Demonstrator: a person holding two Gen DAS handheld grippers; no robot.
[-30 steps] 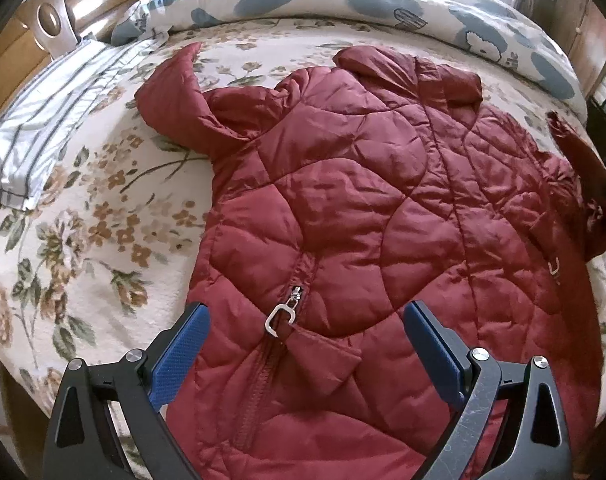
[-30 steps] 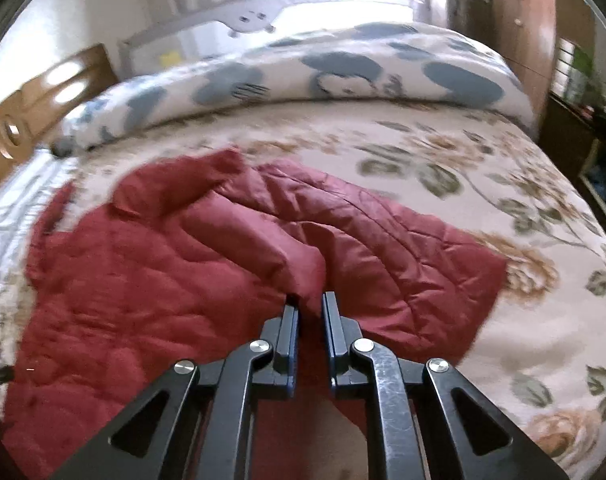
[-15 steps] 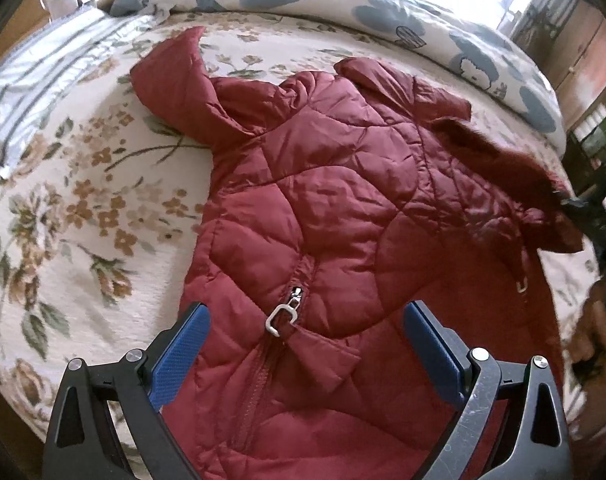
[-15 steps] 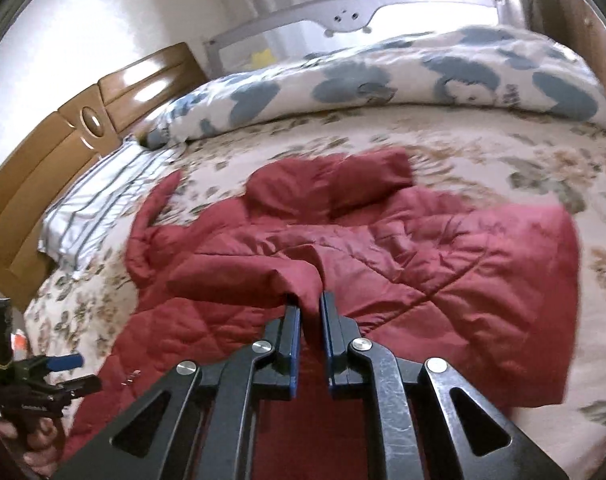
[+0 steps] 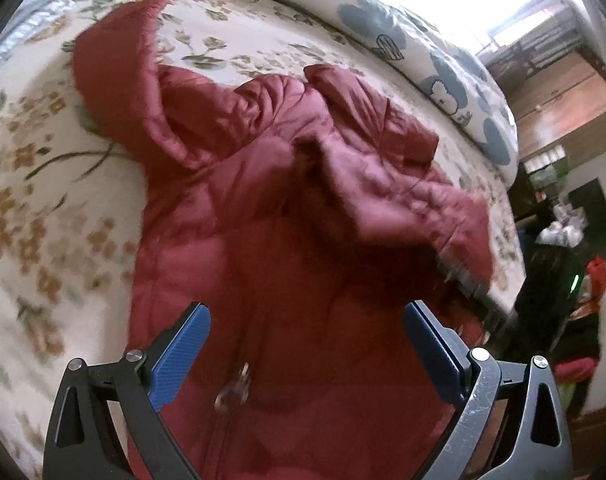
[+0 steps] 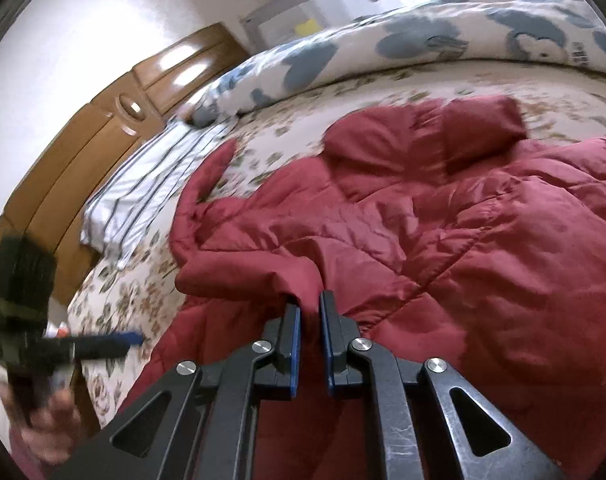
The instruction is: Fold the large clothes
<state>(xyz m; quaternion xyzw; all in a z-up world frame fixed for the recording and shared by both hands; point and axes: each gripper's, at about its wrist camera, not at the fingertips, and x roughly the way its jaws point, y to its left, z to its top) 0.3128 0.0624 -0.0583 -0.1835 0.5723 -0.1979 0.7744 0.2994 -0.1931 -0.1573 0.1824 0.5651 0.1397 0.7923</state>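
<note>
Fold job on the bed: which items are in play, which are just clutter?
In play:
- red quilted jacket
- right tool, shut on the jacket's sleeve
- left tool, open above the jacket

Just lying about:
- striped pillow
- blue-patterned duvet
- floral sheet

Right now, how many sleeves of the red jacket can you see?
2. One sleeve lies spread out on the floral bedspread; the other sleeve is folded across the jacket's body, its cuff pinched in the right gripper.
</note>
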